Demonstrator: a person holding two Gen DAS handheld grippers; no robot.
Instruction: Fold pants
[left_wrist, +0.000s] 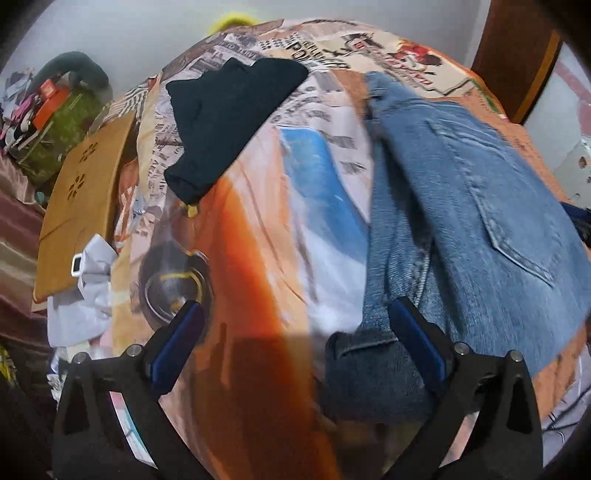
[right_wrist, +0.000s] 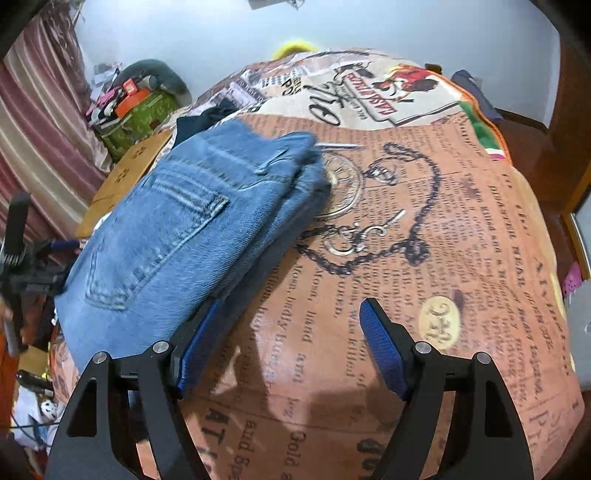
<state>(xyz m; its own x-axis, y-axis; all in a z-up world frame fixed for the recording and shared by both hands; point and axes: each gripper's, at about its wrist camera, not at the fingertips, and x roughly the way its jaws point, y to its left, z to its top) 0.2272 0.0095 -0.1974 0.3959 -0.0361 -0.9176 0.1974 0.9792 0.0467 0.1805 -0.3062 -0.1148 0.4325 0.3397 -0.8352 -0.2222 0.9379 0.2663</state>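
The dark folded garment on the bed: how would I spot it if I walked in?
Start at the bed's printed newspaper-pattern cover. Toward its far side, left of the blue denim jeans, lies a folded navy-black cloth garment. It is the only plain dark piece there, with no stitching or pocket showing, unlike the jeans.

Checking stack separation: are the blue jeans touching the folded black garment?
Apart. In the left wrist view the jeans and the black garment lie on the printed bedspread with a broad strip of it bare between them.
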